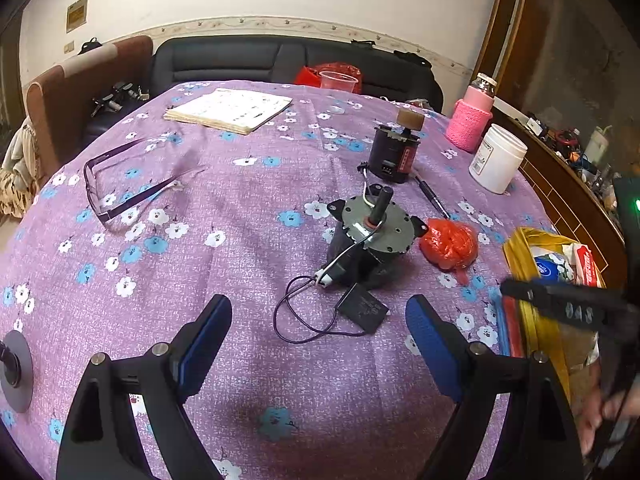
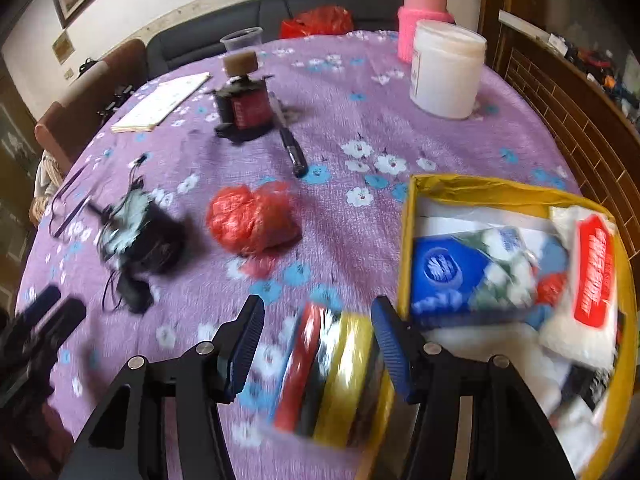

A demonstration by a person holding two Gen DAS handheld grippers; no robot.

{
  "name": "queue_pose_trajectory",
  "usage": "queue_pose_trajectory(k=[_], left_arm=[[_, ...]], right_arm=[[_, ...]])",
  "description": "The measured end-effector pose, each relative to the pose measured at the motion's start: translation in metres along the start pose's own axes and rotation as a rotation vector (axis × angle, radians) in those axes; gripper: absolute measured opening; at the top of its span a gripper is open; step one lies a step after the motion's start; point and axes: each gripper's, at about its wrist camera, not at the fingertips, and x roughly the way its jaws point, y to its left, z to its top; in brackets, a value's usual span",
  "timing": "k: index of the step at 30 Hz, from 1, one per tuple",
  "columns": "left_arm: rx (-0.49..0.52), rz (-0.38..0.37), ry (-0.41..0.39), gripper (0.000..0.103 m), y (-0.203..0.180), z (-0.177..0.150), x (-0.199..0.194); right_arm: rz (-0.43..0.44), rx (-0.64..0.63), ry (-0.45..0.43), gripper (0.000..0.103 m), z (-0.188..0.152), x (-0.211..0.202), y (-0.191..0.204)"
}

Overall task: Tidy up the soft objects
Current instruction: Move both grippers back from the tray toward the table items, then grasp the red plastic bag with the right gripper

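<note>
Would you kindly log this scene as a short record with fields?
surface: round table with purple floral cloth
box: yellow box at the table's right edge, holding a blue pack and a white pack with a red label
loose soft item: red bag on the cloth beside the motor
left gripper: open, empty
right gripper: open above a striped item, blurred

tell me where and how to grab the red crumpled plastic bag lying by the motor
Best guess: take the red plastic bag across its rounded middle, coming down from above with tongs wide. It sits as a loose lump on the tablecloth, clear on top, but the motor stands close on one side, so set the pads along the free sides. The thin tail at its near edge would likely slip.
</note>
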Motion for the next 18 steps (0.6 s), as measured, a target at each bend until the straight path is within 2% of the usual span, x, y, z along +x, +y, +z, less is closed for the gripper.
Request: queue_pose_trajectory(k=[5, 9, 11, 13, 14, 15, 16, 18], left_arm=[[0.001, 0.009, 0.02, 0.088, -0.001, 0.001, 0.008], [-0.009, 0.022, 0.016, 0.088, 0.003, 0.003, 0.009], [-0.024, 0.036, 0.002, 0.088, 0.006, 0.004, 0.007], [-0.046, 0.043, -0.012, 0.088, 0.01, 0.005, 0.004], [-0.054, 0.049, -0.017, 0.088, 0.012, 0.005, 0.003], [-0.063, 0.051, -0.019, 0.088, 0.014, 0.006, 0.003], [-0.068, 0.05, -0.019, 0.088, 0.014, 0.006, 0.003], [-0.065, 0.054, -0.018, 0.088, 0.014, 0.006, 0.004]], right_arm=[[-0.046, -0.074, 0.062, 0.06, 0.02, 0.025, 0.009], [-0.05, -0.087, 0.128, 0.061, 0.013, 0.032, 0.015], [0.008, -0.076, 0.17, 0.061, 0.0, 0.029, 0.022], [0.12, -0.086, 0.224, 0.073, -0.018, 0.021, 0.035], [0.208, -0.082, 0.242, 0.073, -0.023, 0.015, 0.04], [0.335, -0.075, 0.262, 0.072, -0.026, 0.008, 0.047], [0.359, -0.101, 0.237, 0.072, -0.024, -0.002, 0.053], [0.213, -0.183, 0.125, 0.072, -0.011, -0.016, 0.062]])
